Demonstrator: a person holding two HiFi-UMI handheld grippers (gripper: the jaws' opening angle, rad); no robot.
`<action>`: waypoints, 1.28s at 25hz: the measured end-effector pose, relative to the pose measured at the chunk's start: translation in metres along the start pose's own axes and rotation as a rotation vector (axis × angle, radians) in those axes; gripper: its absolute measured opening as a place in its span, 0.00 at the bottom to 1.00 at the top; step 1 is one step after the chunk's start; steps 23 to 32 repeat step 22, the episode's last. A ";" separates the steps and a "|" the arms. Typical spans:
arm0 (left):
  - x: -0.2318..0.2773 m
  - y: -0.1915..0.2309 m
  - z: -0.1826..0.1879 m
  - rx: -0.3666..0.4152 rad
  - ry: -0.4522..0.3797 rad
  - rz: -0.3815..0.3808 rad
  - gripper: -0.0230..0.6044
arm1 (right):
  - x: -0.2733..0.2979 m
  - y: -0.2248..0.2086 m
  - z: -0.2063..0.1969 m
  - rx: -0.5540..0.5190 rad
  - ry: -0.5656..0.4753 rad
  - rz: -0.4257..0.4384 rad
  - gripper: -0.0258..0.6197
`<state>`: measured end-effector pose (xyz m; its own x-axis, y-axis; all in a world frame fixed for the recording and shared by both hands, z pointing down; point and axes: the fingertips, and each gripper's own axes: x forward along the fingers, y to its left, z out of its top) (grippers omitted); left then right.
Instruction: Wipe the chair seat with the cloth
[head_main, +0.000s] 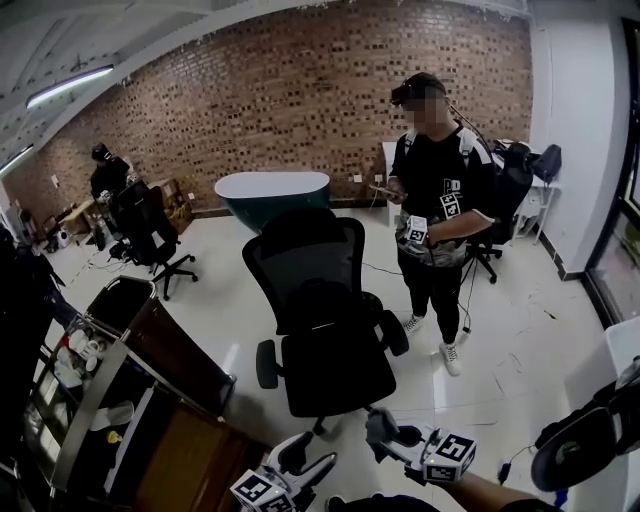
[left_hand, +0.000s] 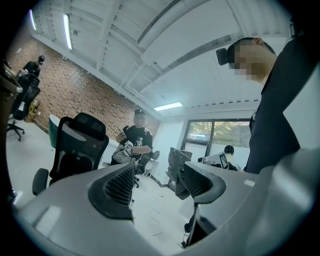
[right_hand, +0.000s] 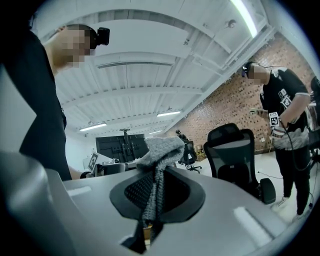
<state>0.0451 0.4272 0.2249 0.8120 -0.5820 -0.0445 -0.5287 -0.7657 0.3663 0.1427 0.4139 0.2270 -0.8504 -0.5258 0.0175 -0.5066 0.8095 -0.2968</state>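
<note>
A black mesh office chair stands mid-floor, its seat facing me. My right gripper hovers just in front of the seat's front edge, shut on a grey cloth. In the right gripper view the cloth is pinched between the jaws and bunches up above them, with the chair off to the right. My left gripper is low and a little left of the right one, open and holding nothing. The left gripper view shows the same cloth beyond its spread jaws and the chair at left.
A person holding grippers stands right of the chair. A dark wooden desk and cart fill the lower left. A green-and-white tub table sits behind the chair. Another black chair and a seated person are far left.
</note>
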 end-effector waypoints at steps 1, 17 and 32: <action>-0.003 -0.004 0.001 0.005 -0.001 -0.005 0.57 | 0.000 0.005 0.000 0.000 -0.002 0.002 0.09; -0.055 -0.018 0.016 0.054 -0.025 -0.013 0.57 | 0.009 0.055 0.011 -0.059 -0.018 0.006 0.09; -0.064 -0.023 0.018 0.058 -0.023 -0.018 0.57 | 0.007 0.066 0.013 -0.078 -0.015 0.011 0.09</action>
